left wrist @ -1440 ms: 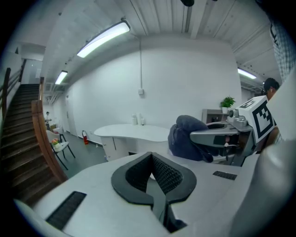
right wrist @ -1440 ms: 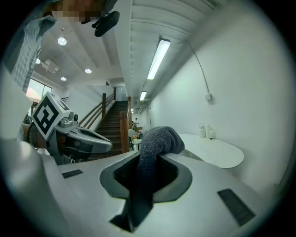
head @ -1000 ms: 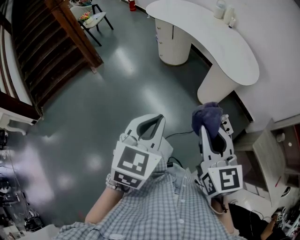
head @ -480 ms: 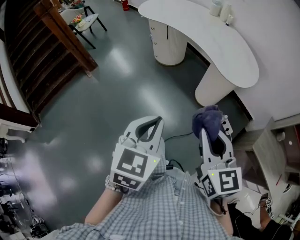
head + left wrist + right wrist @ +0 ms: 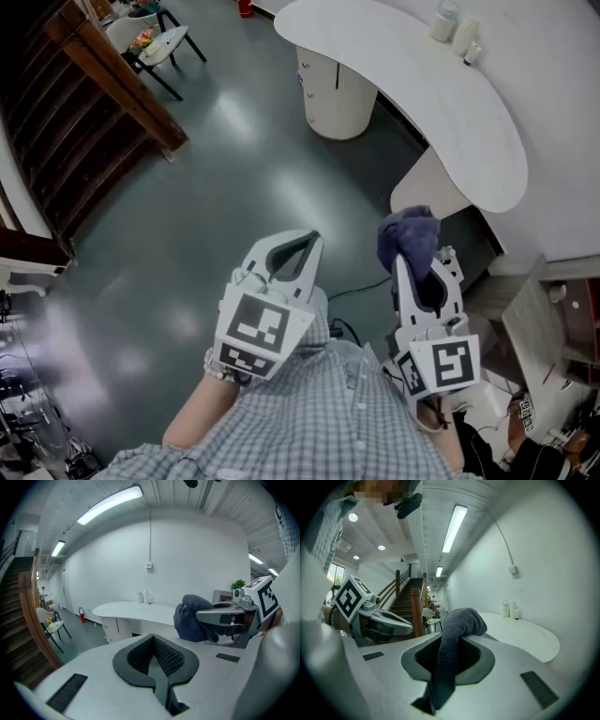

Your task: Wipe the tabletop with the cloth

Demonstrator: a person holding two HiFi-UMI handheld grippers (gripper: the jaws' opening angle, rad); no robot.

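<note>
A: At the far left, a wooden staircase meets the glossy grey floor. A small chair stands beside it.

B: And your left gripper?

A: Your left gripper is held out over the floor, just ahead of your checked shirt. Its jaws are pressed together at the tips, with nothing between them.

B: What is to its right?

A: Your right gripper is beside the left one, not touching it. Its jaws pinch the dark blue-grey cloth. The cloth runs down between the pads and bunches in a lump over the tips.

B: Where is the tabletop?

A: The white curved tabletop lies ahead of you and to the right, well apart from the cloth. A few small containers stand at its far edge, by the wall.
</note>
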